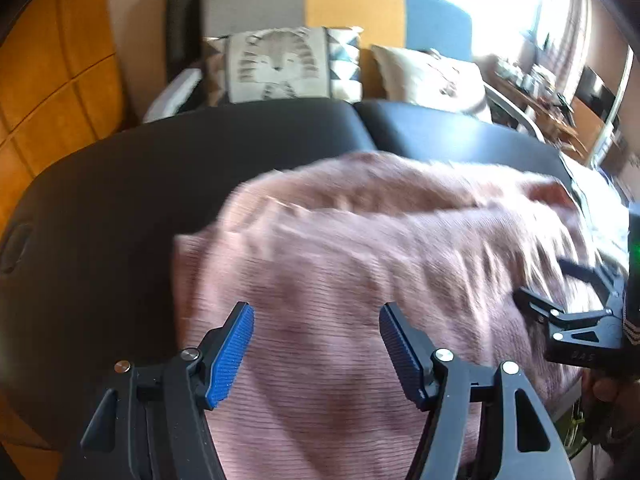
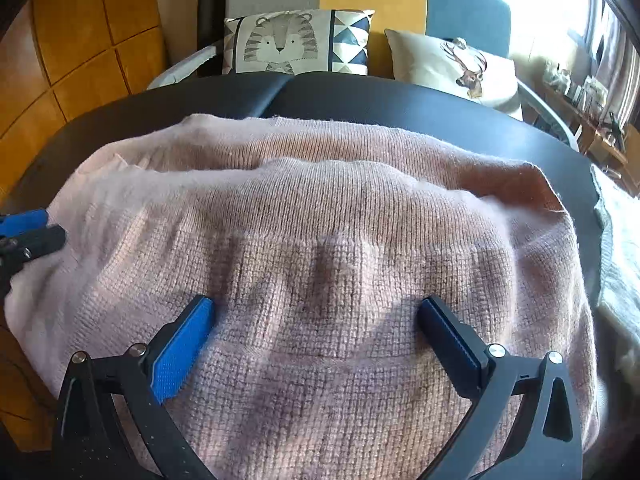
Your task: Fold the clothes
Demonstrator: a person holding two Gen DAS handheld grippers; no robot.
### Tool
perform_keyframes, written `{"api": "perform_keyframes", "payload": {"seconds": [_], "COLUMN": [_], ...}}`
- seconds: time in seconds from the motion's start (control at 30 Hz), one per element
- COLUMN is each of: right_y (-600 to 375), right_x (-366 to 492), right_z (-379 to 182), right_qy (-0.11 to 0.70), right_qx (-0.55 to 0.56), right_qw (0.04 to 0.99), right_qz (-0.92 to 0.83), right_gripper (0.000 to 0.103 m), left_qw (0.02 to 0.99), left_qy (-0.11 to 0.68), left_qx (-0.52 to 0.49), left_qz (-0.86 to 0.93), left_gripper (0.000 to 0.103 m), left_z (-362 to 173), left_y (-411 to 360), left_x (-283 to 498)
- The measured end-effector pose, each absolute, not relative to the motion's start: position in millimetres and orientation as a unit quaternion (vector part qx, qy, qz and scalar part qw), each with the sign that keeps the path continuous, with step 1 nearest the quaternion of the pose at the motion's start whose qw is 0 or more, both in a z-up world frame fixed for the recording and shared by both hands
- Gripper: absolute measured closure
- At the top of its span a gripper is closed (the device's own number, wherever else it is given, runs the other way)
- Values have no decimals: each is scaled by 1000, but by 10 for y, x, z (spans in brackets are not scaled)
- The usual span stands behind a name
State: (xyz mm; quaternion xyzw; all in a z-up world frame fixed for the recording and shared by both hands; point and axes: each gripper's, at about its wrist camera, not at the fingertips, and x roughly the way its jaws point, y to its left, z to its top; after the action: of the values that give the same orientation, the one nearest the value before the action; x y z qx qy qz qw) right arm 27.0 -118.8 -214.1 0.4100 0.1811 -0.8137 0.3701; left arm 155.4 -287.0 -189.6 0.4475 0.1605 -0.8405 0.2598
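A pink knitted sweater (image 2: 320, 220) lies folded over itself on a black padded table (image 2: 360, 100); a fold edge runs across its far part. In the left wrist view the same sweater (image 1: 340, 260) is blurred. My left gripper (image 1: 316, 320) hovers open over the sweater's near left part, nothing between its blue pads. Over the sweater's near middle my right gripper (image 2: 316, 316) is open too, its fingers (image 2: 188, 336) just above or on the knit. The right gripper (image 1: 568, 304) shows at the right edge of the left view, and the left gripper's tips (image 2: 28, 228) at the left edge of the right view.
Beyond the table stands a sofa with a tiger cushion (image 2: 296, 42) and a deer cushion (image 2: 452, 64). A white knitted cloth (image 2: 616, 248) lies at the table's right end. Orange tiled floor (image 2: 80, 32) is on the left, a cluttered shelf (image 2: 588, 96) at far right.
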Motion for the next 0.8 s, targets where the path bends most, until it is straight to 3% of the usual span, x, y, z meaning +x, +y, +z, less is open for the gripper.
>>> {"api": "perform_keyframes", "payload": {"seconds": [0.33,0.6,0.8], "right_y": [-1110,-837,-649], "right_x": [300,112,-59], "right_z": [-2152,-1843,-2160], "right_qy": [177,141,130], "right_qx": [403,390,446], "right_qw": [373,345,324], "right_qz": [-817,-842,-824], "right_gripper": [0,0,0], "left_qw": [238,241,218], "left_qy": [151,144,126], "left_qx": [461,463,459], "left_qz": [-842,-841,-852], "left_gripper": [34,35,36], "left_z": [-2048,-1949,-1856], "left_y": [-2698,-2628,-2456], "left_x": [1441,1399,1299]}}
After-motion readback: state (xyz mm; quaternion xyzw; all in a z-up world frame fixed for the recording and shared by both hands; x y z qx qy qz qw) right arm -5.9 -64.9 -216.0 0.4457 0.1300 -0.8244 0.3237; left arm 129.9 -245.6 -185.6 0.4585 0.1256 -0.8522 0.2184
